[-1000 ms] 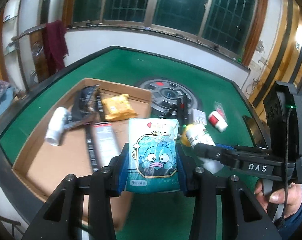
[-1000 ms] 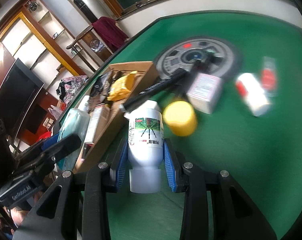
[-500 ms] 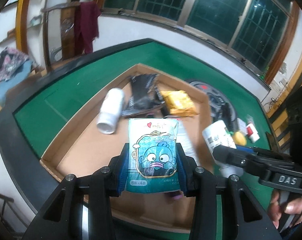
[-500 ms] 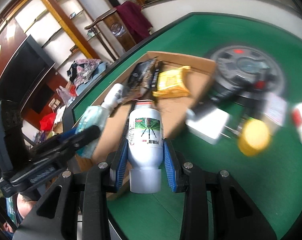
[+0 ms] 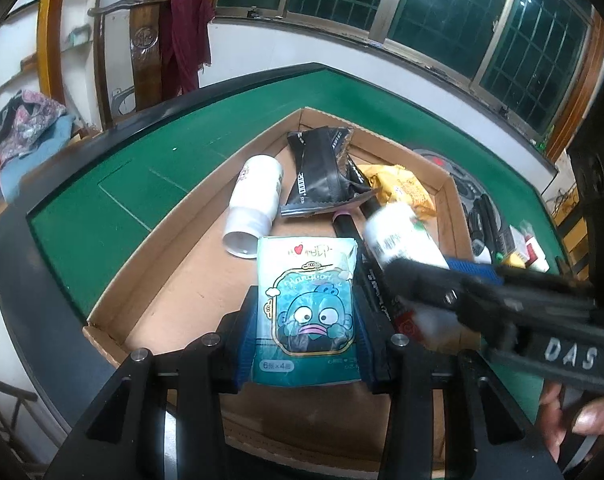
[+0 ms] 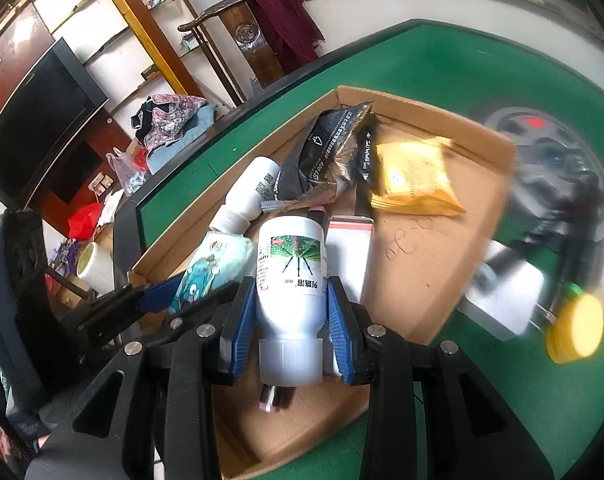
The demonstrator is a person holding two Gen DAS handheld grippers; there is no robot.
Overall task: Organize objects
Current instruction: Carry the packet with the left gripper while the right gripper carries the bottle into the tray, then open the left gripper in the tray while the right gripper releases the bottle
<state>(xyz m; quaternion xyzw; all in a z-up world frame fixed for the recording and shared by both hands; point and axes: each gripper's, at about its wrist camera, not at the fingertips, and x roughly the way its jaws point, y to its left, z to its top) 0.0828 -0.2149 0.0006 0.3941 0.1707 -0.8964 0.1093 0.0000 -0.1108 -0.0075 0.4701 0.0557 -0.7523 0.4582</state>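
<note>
teal cartoon-face pouch [image 5: 307, 312], white bottle [image 6: 290, 276], green table [image 5: 114, 196].

left wrist view: close behind own fingers, angled down over box [image 5: 174, 248] on green table [image 5: 102, 204], facing windows [image 5: 441, 12] at 12 o'clock. right wrist view: same steep tilt, facing shelves [image 6: 114, 20] at 10 o'clock. shared: box [image 6: 429, 248], its contents, chair [image 5: 142, 48] with red cloth; each sees other gripper.

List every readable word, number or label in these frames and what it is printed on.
"DAS": on the right gripper body.
"6 x 4", roughly: bottom of the blue cartoon packet in the left gripper.
"2000": on the black snack bag.
White bottle label, yellow packet: print too small to read.
</note>
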